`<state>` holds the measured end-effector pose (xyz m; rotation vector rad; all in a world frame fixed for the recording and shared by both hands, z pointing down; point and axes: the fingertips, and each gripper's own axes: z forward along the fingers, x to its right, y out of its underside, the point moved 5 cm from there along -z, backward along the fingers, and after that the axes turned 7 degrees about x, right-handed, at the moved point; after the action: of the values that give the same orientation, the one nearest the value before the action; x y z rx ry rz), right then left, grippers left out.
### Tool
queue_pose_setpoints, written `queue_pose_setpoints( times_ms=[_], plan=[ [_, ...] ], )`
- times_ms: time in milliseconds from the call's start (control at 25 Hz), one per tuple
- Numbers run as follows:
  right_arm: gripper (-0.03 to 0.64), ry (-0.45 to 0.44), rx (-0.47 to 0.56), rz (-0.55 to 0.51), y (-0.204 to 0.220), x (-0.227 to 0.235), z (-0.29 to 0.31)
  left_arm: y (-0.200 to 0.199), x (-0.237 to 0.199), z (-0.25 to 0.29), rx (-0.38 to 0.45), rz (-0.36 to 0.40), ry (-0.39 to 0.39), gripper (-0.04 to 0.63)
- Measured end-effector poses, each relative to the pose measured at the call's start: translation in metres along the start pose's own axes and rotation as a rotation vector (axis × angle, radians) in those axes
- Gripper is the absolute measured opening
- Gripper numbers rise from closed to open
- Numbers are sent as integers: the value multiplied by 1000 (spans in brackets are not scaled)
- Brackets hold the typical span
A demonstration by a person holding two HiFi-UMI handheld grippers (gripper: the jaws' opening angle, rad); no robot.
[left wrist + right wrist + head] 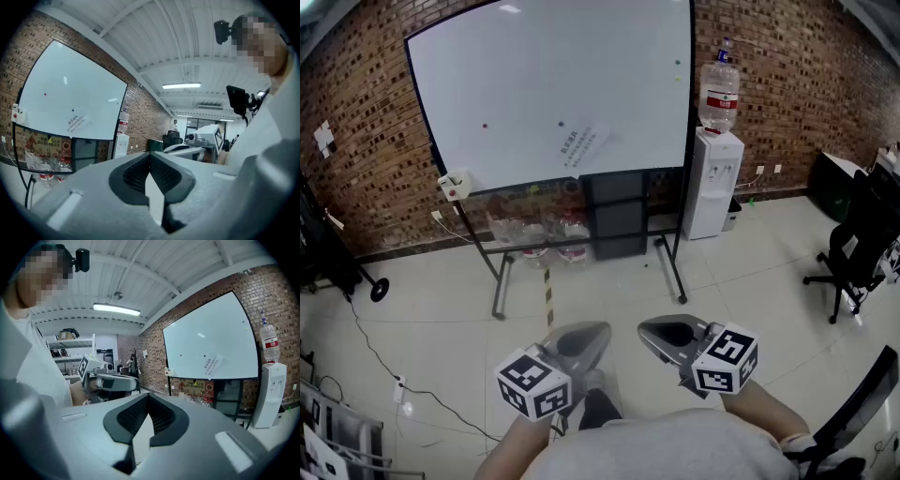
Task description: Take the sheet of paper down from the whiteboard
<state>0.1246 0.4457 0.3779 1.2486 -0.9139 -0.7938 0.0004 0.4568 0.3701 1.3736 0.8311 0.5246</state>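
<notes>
A small sheet of paper (584, 144) with printed lines hangs tilted near the lower middle of the whiteboard (525, 66), which stands on a wheeled frame across the room. The paper (77, 123) also shows in the left gripper view, and the paper (212, 364) in the right gripper view. My left gripper (598, 335) and right gripper (648, 332) are held close to my body, far from the board, side by side. Both are shut with nothing between their jaws.
A water dispenser (712, 183) with a bottle on top stands right of the board. Water bottles (546, 230) and a dark cabinet (617, 214) sit under it. An office chair (857, 251) is at right. A cable (403, 370) runs over the tiled floor at left.
</notes>
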Motion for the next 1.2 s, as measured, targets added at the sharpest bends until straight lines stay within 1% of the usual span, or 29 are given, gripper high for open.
queue_pose_setpoints(
  times_ms=[120, 240, 440, 520, 600, 720, 920, 1200],
  plan=[
    [-2, -5, -3, 22, -4, 37, 45, -6, -57, 16, -8, -10, 1, 0],
    [-2, -3, -6, 34, -15, 84, 98, -21, -124, 37, -19, -18, -1, 0],
    [-2, 14, 2, 38, -47, 161, 194, -61, -245, 69, -30, -20, -9, 0],
    [-2, 24, 16, 27, -63, 185, 224, -80, -285, 79, -29, -7, -9, 0],
    [-2, 43, 24, 9, -76, 207, 244, -94, -316, 88, -23, 7, -7, 0],
    [-2, 75, 25, 1, -84, 234, 261, -104, -348, 102, -22, 15, 2, 0],
    [-2, 114, 47, -4, -94, 270, 273, -112, -377, 127, -26, 19, 30, 0],
    [-2, 116, 76, -15, -104, 326, 294, -120, -417, 170, -32, 37, 30, 2]
  ],
)
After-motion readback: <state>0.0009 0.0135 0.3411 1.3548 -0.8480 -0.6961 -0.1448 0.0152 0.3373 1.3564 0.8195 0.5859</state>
